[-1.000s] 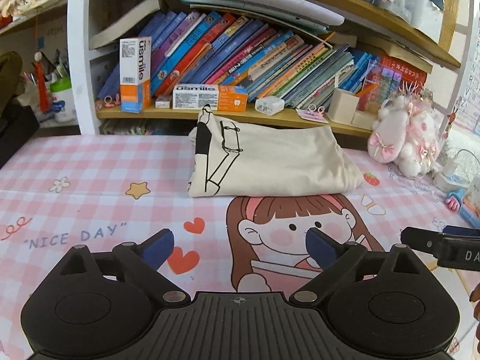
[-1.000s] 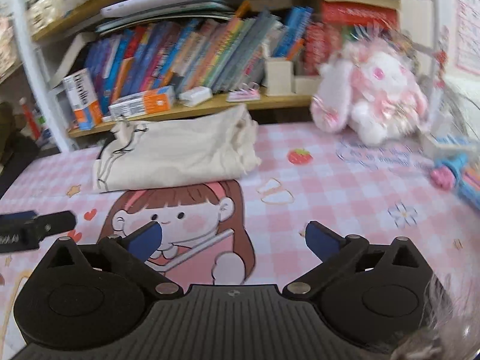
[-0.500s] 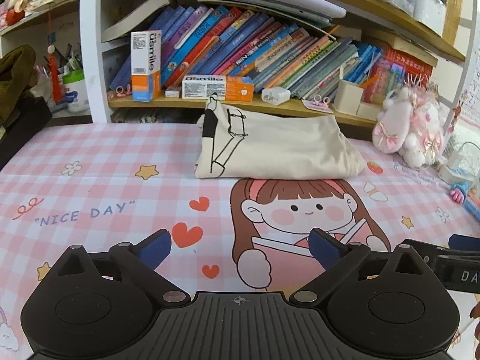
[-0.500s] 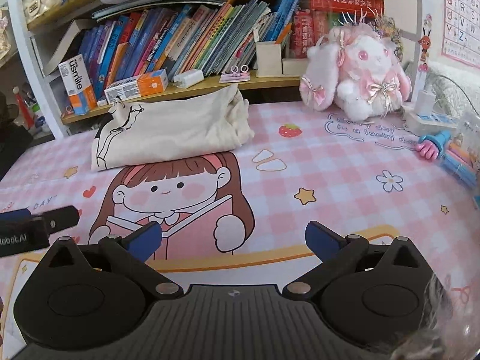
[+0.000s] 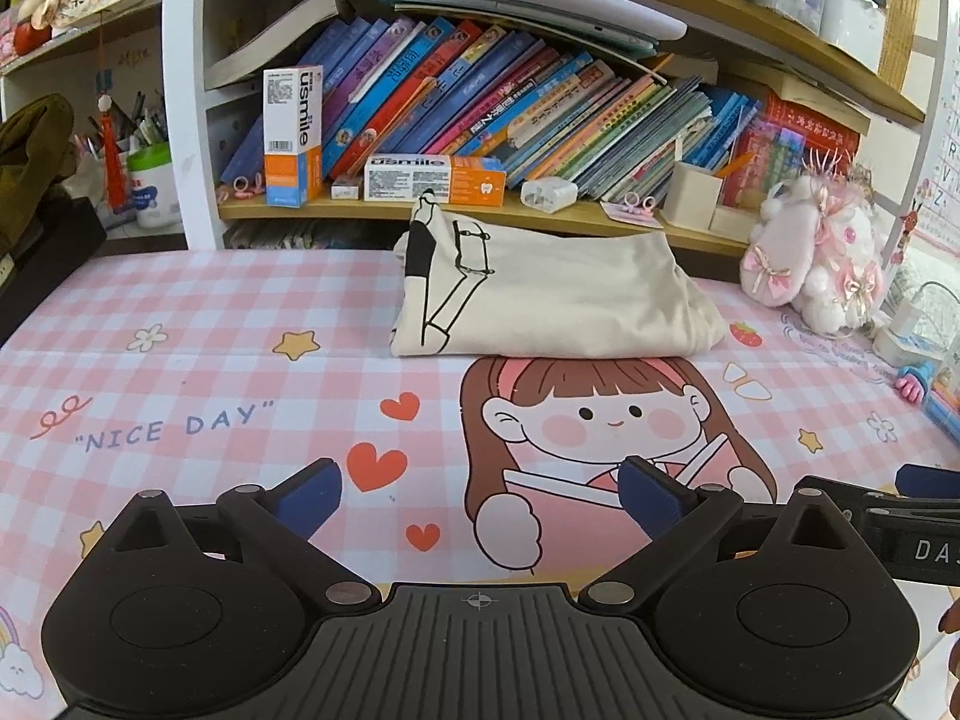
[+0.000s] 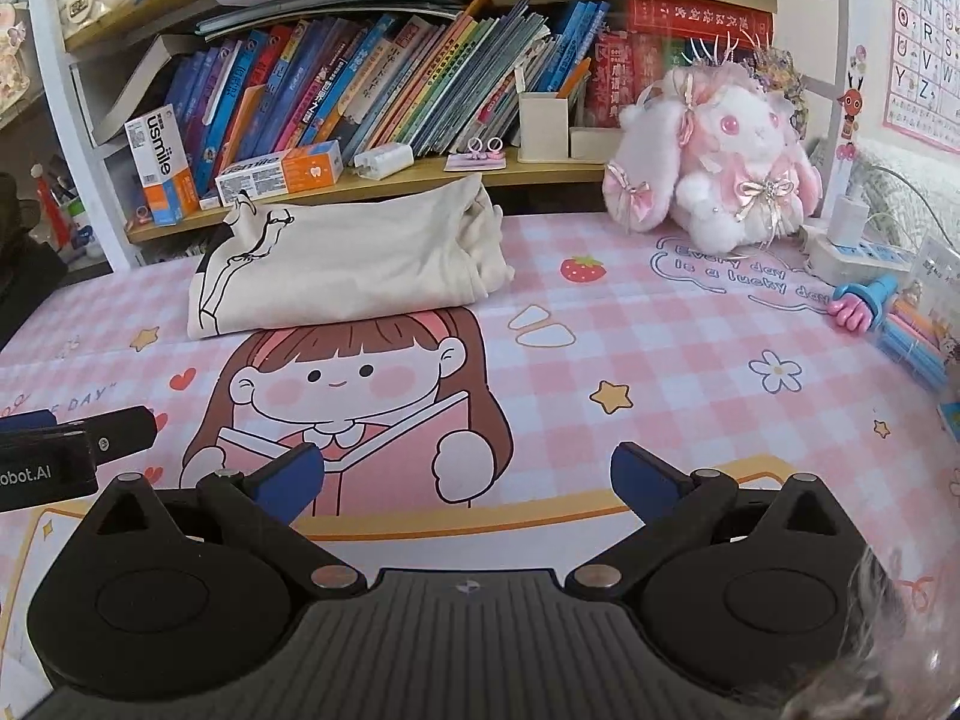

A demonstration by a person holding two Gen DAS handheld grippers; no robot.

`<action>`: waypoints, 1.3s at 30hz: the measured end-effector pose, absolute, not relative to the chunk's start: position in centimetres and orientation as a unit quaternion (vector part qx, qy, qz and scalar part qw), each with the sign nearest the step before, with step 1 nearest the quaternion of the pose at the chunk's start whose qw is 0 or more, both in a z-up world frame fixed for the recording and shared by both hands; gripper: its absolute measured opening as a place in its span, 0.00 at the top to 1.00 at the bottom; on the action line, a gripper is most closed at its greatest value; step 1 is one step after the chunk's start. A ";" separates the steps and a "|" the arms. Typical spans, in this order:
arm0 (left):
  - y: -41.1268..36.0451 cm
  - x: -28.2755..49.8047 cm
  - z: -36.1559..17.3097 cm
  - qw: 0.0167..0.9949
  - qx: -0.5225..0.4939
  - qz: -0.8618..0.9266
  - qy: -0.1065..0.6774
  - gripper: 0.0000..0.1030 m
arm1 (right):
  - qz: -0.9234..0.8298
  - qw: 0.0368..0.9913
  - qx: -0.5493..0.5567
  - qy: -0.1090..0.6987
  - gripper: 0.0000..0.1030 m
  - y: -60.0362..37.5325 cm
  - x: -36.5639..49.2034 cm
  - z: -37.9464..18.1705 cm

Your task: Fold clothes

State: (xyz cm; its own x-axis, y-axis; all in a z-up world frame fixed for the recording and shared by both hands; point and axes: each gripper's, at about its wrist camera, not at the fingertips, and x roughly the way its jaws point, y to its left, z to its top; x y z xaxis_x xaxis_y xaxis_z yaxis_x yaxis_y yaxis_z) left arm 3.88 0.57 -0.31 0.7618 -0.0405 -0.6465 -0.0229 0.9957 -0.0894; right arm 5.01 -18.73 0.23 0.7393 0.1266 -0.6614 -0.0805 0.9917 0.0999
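Note:
A cream garment (image 5: 558, 294) with a black line drawing lies folded into a compact bundle at the far side of the pink checked table mat (image 5: 180, 360), just in front of the bookshelf. In the right wrist view the same garment (image 6: 342, 264) sits left of centre. My left gripper (image 5: 480, 495) is open and holds nothing, well short of the garment over the cartoon girl print. My right gripper (image 6: 468, 480) is open too, with nothing in it, near the mat's front. Each gripper shows at the edge of the other's view.
A low wooden shelf (image 5: 480, 210) with books and toothpaste boxes runs behind the garment. A pink plush rabbit (image 6: 726, 162) sits at the back right, with a power strip (image 6: 864, 252) and pens (image 6: 900, 324) along the right edge. A dark bag (image 5: 42, 204) is at the far left.
Both grippers have drawn back toward the table's front, away from the folded garment, which now looks smaller and farther. Jaws stayed open throughout. The garment has not moved.

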 end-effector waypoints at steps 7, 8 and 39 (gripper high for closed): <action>0.4 3.8 -0.3 0.937 -0.043 -0.005 0.348 0.03 | 0.055 0.931 0.034 0.361 0.00 -18.8 4.9 0.1; 0.4 3.9 -0.3 0.936 -0.044 -0.005 0.348 0.03 | 0.055 0.930 0.034 0.361 0.00 -18.8 4.9 0.1; 0.9 4.3 -1.2 0.926 -0.057 0.005 0.372 0.03 | 0.052 0.925 0.028 0.375 0.00 -18.6 5.3 -0.4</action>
